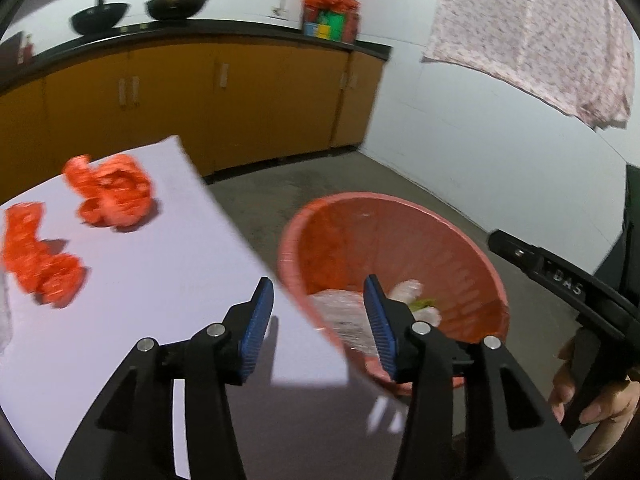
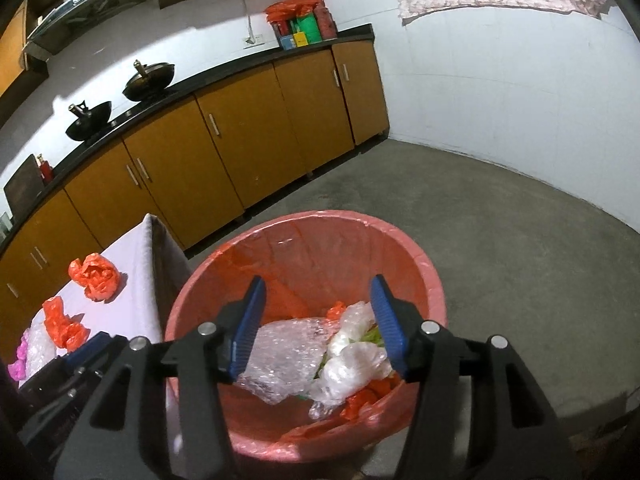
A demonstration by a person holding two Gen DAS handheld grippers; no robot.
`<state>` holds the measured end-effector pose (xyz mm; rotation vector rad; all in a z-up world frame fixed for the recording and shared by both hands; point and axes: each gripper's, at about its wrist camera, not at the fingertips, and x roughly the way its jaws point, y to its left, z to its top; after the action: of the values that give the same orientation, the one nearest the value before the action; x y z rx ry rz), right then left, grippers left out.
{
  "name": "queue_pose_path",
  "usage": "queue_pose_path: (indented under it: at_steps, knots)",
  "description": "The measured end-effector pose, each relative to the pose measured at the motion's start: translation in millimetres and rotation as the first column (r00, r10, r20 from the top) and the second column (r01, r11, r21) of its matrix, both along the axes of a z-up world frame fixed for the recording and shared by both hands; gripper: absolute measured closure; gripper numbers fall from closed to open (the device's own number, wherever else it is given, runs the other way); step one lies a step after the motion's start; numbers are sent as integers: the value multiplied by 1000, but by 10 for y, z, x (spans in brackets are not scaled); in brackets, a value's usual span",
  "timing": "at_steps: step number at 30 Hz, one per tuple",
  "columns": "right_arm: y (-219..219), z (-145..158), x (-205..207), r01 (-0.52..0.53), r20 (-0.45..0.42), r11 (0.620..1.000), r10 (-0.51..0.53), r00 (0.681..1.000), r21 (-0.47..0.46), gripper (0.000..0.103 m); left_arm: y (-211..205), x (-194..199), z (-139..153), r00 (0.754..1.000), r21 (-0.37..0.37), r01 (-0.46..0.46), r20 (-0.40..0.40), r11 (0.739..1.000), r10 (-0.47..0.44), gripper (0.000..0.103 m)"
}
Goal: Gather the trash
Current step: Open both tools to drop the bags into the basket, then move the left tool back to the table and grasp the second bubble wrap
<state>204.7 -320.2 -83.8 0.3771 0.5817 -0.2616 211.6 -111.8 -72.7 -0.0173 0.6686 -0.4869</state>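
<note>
Left wrist: my left gripper [image 1: 320, 296] spread, empty, straddling white table edge [image 1: 224, 216] and round pink plastic-lined bin [image 1: 476, 248]; crumpled orange bags [image 1: 112, 196] on table.
Right wrist: my right gripper [image 2: 318, 296] spread, empty, over bin holding clear bubble wrap [image 2: 280, 356].

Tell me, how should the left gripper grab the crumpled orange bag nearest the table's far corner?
Probably from above. The crumpled orange plastic bag sits in a loose, puffy heap on the white table, so pinching its raised top folds should catch better than sliding in underneath. The left gripper is open and holds nothing.
</note>
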Motion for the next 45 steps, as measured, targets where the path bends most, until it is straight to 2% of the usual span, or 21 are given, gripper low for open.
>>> queue_pose_path:
  at_steps: [4,9,11,14,16,19,23,27,29,31,34,36,39,42,45]
  knots:
    - [179,27,29,-46,-1,999,46,999,-2,48,365,-57,46,994,7,-112,21,994,112,49]
    - [500,84,74,-123,1,992,123,992,-11,48,971,-124,74,957,27,-289,35,957,288,43]
    - [636,110,96,-156,1,988,156,988,-17,48,1256,-158,80,929,50,-368,50,929,365,41]
    - [841,143,120,-200,-2,980,200,980,-25,48,1692,-123,106,878,98,-478,79,873,472,38]
    - [975,152,140,-229,-5,973,229,973,-24,48,2010,-60,107,831,126,-556,82,822,550,38]
    - [1151,163,169,-262,-12,965,262,965,-28,48,2394,46,99,778,129,-628,70,768,625,36]
    - [1410,171,219,-309,-23,950,308,951,-36,48,2640,244,40,753,151,-653,30,742,657,35]
    - [1654,196,274,-356,-34,933,355,934,-57,48,2753,383,-79,757,162,-642,-17,749,653,35]
    - [1741,197,295,-373,-39,926,371,928,-63,48,2766,446,-141,769,167,-623,-48,765,637,35]
    - [1837,194,325,-389,-45,919,387,921,-69,48,2758,470,-191,780,173,-604,-69,778,621,43]
    - [1975,186,363,-414,-52,908,411,910,-73,48,2752,508,-246,803,161,-570,-99,806,588,65]
    - [2082,183,391,-433,-55,898,430,901,-78,48,2737,504,-254,816,159,-553,-92,818,570,80]
    - [2213,173,436,-460,-59,884,456,888,-81,48,2732,444,-223,837,132,-533,-64,836,544,90]
    - [2374,176,490,-491,-61,867,488,871,-85,48,2724,371,-138,854,101,-516,-23,851,520,92]
    - [2568,169,596,-532,-59,845,529,847,-64,48,2746,283,-6,858,70,-513,19,855,513,92]
